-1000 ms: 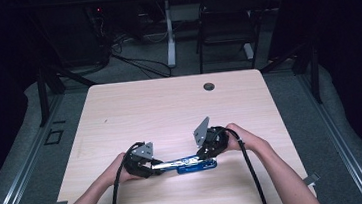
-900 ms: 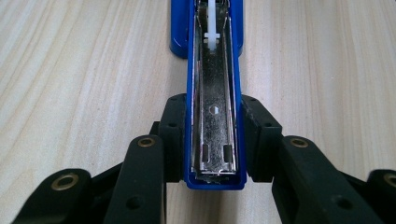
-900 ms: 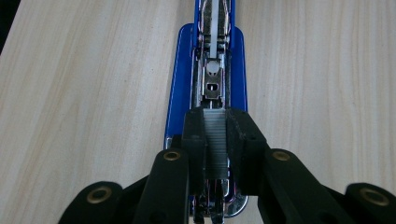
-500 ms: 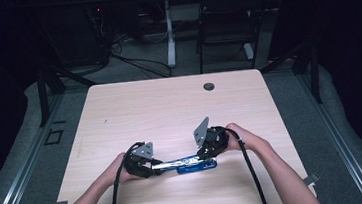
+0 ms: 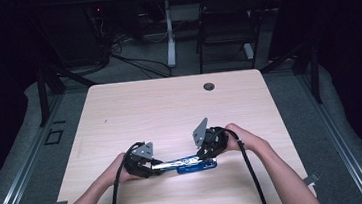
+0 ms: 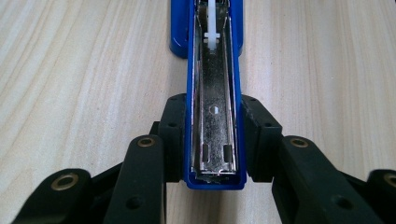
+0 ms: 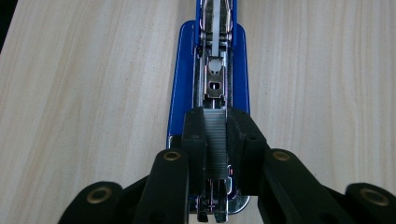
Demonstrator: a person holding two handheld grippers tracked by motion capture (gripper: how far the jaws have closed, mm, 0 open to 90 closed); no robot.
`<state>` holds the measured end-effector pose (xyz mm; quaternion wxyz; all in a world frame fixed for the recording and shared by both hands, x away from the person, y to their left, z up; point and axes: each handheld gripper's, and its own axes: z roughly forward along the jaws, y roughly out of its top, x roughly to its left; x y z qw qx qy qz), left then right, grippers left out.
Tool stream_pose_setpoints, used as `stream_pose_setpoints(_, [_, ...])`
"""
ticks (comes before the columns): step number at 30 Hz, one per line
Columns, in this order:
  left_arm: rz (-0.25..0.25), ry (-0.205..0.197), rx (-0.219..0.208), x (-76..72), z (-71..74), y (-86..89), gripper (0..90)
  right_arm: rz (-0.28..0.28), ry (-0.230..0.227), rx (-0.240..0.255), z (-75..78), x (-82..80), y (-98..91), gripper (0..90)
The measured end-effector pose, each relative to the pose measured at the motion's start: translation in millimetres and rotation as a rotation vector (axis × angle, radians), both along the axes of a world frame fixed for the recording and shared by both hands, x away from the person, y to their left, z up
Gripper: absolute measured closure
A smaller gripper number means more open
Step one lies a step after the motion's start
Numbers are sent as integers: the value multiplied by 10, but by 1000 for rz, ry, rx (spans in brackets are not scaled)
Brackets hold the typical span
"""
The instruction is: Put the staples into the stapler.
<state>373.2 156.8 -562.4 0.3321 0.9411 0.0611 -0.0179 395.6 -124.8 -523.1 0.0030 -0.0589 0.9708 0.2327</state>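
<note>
Staples (image 7: pixel 215 140) are pinched as a strip between the jaws of the right gripper (image 7: pixel 215 144), directly over the magazine (image 7: pixel 215 84) of a blue stapler (image 5: pixel 190 163) that lies opened flat on the table (image 5: pixel 169 108). The left gripper (image 6: pixel 214 140) is clamped on the flipped-back blue lid (image 6: pixel 214 98), one pad on each side wall, with the shiny inner channel facing up between them and the far end of the lid running away beyond the fingertips. In the high view the two grippers (image 5: pixel 161 165) (image 5: pixel 205 155) are seen facing each other along the stapler, near the table's front edge. The step in hand is judged to be loading the strip into the magazine. For this to go well, the strip should be kept parallel to the channel and centred between its walls, legs down, then lowered level so that neither end catches on the rim. The lid should be kept pinned so that the body cannot slide or fold shut. The pinch should be kept light, since a strip squeezed hard is likely to snap. Release should be made only once the strip is seated along the rail, ahead of the pusher.
</note>
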Motion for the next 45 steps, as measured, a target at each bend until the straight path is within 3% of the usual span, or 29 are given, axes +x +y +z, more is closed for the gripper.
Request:
stream_pose_setpoints(7, [2,-3,3,-1,0,0,657,1,-2,-1,-1,-8,14,782])
stream_pose_setpoints(15, [-1,0,2,-1,1,-1,657,14,-42,-38,20,-45,68,781])
stream_pose_setpoints(45, [-3,-2,3,-2,3,-2,657,-5,-45,-67,36,-46,78,782])
